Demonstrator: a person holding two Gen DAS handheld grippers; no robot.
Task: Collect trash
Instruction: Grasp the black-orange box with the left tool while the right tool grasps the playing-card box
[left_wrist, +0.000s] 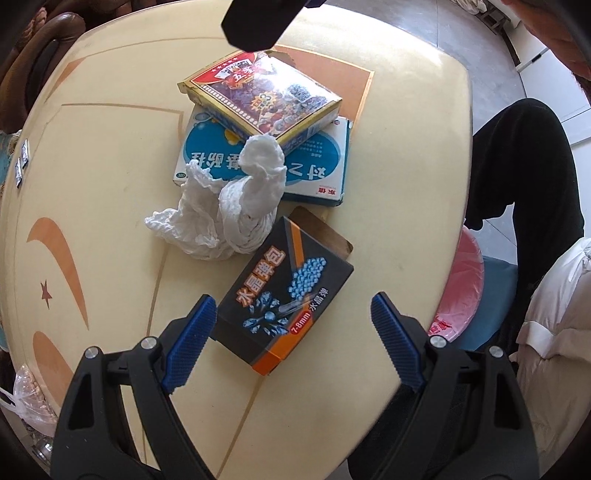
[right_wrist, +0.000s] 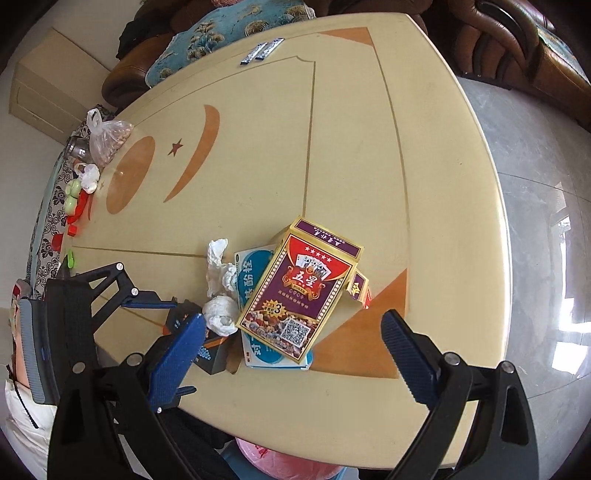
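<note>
My left gripper hangs open, pointing down over a black box with orange trim. The box's near end lies between the blue pads, and neither pad presses on it. Past it lie a crumpled white tissue, a blue-and-white medicine box and, resting on that, a purple-and-gold playing-card box. My right gripper is open above the card box, holding nothing. In this view the tissue and black box sit to its left.
The cream table has orange inlays. A bin lined with a pink bag stands below its edge beside a person's dark trouser leg. Two sachets and a plastic bag of nuts lie near the far rim.
</note>
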